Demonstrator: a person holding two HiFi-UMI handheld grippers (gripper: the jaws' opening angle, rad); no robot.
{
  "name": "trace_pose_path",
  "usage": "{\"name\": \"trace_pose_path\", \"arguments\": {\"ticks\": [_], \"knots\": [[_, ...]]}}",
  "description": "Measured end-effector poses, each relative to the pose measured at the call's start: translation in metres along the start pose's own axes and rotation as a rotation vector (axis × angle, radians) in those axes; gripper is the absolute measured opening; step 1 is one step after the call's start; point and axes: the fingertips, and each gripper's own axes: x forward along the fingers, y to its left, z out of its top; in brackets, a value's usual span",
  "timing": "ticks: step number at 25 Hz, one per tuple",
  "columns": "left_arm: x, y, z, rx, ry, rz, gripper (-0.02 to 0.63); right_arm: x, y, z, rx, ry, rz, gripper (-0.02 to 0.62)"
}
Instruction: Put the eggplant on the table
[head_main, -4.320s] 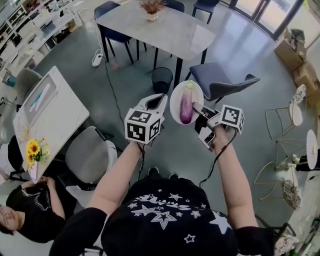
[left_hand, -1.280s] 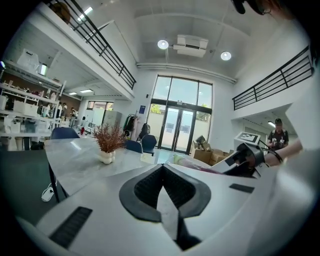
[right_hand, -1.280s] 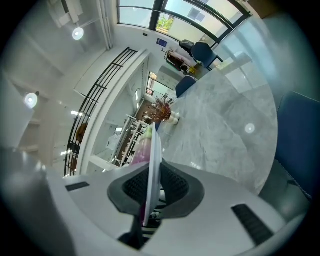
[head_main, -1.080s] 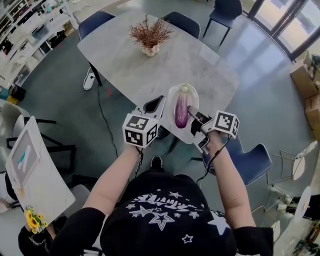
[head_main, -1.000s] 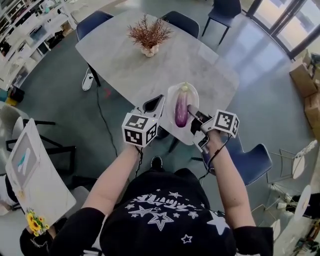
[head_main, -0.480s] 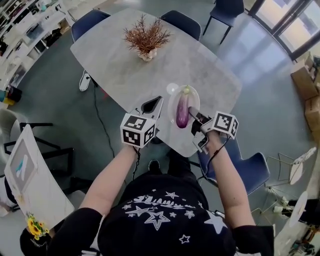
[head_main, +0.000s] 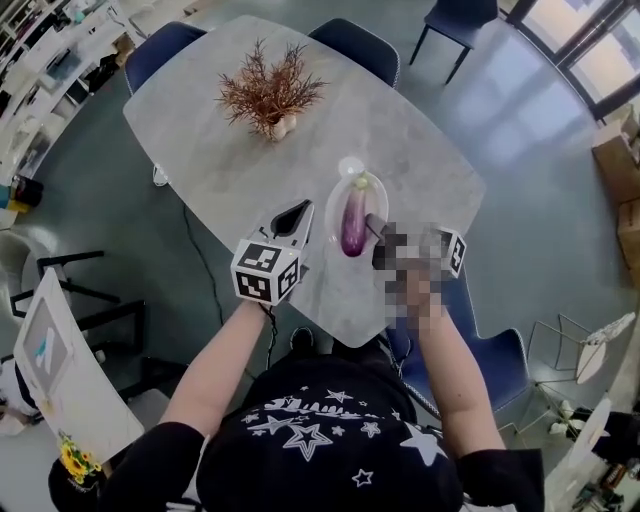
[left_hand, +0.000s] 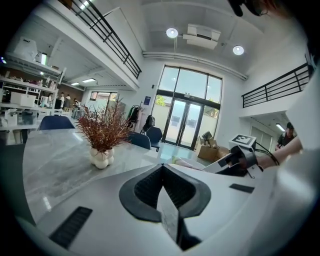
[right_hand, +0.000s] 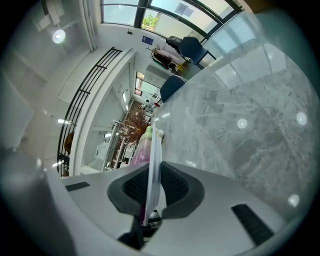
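Observation:
A purple eggplant (head_main: 353, 225) with a green stem lies on a white oval plate (head_main: 333, 212). My right gripper (head_main: 375, 228), partly under a mosaic patch, is shut on the plate's near rim. The plate hangs over the near part of the grey marble table (head_main: 420, 150); whether it touches the top I cannot tell. In the right gripper view the plate (right_hand: 154, 150) stands edge-on between the jaws, the eggplant (right_hand: 141, 150) to its left. My left gripper (head_main: 292, 213) is shut with nothing in it, just left of the plate. Its own view shows its jaws (left_hand: 162, 170) closed together.
A dried red plant in a white vase (head_main: 268, 95) stands at the table's far left. Blue chairs (head_main: 355, 40) sit at the far side and one (head_main: 480, 345) by my right arm. A white side table (head_main: 50, 350) is at the lower left.
Both grippers have moved forward and down, carrying the plate with the eggplant from the table's near edge to over its top. The grip on the plate is unchanged.

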Motion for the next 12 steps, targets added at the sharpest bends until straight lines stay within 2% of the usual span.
{"name": "trace_pose_path", "arguments": {"ticks": [6,12], "knots": [[0.045,0.009,0.003,-0.005,0.023,0.014,0.008,0.021,-0.024,0.033,0.029,0.013,-0.014,0.035],[0.077,0.017,-0.007,-0.006,0.067,0.017,0.008,0.042,-0.058,0.048,0.072,0.028,-0.052,0.035]]}}
